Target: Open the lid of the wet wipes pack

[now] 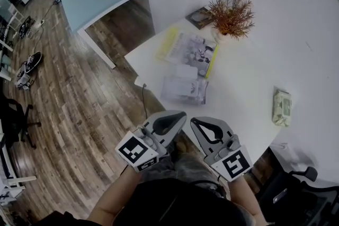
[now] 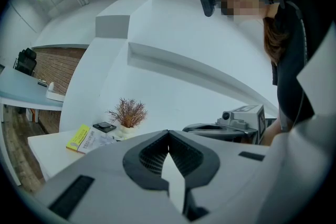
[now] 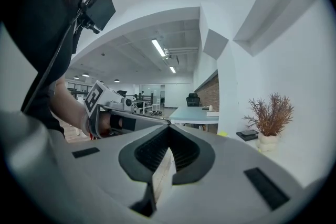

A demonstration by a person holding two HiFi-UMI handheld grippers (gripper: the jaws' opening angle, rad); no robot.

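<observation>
holding left gripper (image 1: 177, 117) and right gripper (image 1: 197, 122) pressed together, empty, at the table (image 1: 249, 87) edge. spotting pack (image 1: 282, 107) well apart, rightward, near that edge. may shove it off if prying the lid unpinned.

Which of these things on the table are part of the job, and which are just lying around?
Job: left gripper and right gripper, both shut and empty; clear pack with a white flap, nearest them, probably the wipes.

Lying about: dried plant in its pot; yellow-edged booklet; small dark object behind the plant; green packet at right, possibly wipes too.
</observation>
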